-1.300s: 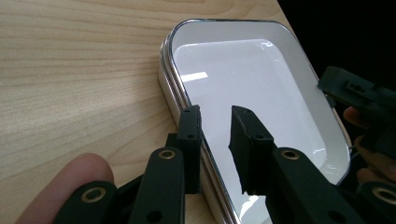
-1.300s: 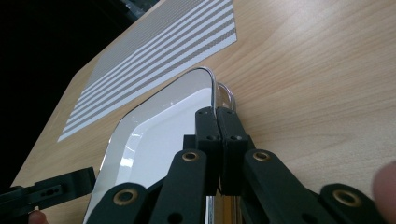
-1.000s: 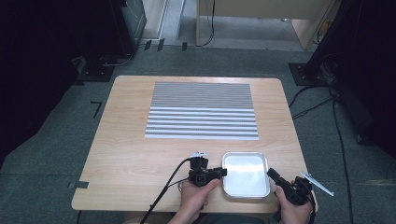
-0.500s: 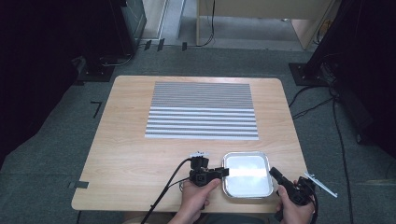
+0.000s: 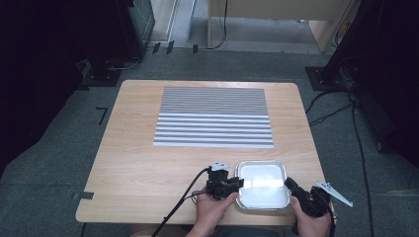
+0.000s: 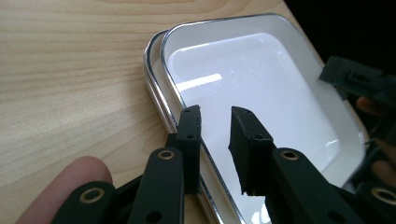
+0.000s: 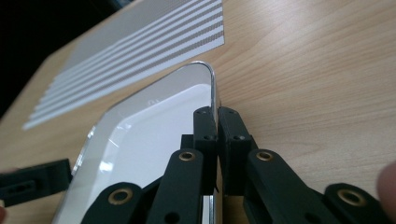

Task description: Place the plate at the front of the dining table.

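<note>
Centrally, the wooden table (image 5: 143, 163) bears a striped mat (image 5: 213, 117); nearer the person lies the white tray (image 5: 262, 185). At its right rim, the right gripper (image 7: 217, 122) is clamped on the edge. Opposite, the left gripper (image 6: 215, 133) straddles the left rim, jaws parted, apparently not pressing.

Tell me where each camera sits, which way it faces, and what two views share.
High view: above the person's side, facing forward and down on the table; both hands show.
Left gripper view: on the left gripper, along its gapped jaws straddling the tray rim.
Right gripper view: on the right gripper, clamped on the rim.
Both gripper views share the tray.
</note>
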Tool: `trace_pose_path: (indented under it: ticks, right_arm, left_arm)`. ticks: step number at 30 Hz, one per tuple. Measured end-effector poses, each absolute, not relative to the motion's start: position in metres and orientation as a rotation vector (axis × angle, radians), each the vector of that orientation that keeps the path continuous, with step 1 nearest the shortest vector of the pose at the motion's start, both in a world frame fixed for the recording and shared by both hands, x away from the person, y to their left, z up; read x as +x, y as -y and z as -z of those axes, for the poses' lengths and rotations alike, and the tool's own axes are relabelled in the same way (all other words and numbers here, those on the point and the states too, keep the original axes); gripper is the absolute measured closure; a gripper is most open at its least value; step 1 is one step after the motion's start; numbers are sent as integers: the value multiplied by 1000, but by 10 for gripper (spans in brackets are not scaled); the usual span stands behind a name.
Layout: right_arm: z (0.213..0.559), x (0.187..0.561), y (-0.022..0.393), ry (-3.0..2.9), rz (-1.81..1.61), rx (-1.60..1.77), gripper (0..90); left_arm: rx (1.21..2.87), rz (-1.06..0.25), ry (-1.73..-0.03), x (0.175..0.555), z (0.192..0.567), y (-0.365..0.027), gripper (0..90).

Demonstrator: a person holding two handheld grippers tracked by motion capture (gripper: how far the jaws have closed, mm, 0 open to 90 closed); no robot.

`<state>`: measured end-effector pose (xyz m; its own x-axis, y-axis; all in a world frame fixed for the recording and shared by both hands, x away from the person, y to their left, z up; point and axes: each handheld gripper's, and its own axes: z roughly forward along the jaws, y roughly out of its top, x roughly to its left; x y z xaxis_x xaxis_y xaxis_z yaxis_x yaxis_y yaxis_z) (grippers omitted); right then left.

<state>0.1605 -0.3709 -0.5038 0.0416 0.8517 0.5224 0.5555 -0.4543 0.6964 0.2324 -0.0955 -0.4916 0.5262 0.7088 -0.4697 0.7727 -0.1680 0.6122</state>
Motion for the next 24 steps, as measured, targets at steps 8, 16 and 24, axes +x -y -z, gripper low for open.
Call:
trace_pose_path:
  ticks: [8, 16, 24]
  right_arm:
    - [502, 163, 355, -1516, -1177, 1948, 864]
    - [502, 165, 353, -1469, -1145, 1984, 894]
    - [503, 162, 357, -1386, -1176, 2043, 898]
  left_arm:
    - [1989, -50, -1167, 224, 488, 106, 752]
    - [1999, -57, -1158, 222, 489, 110, 735]
    - [1993, -44, -1149, 220, 488, 110, 722]
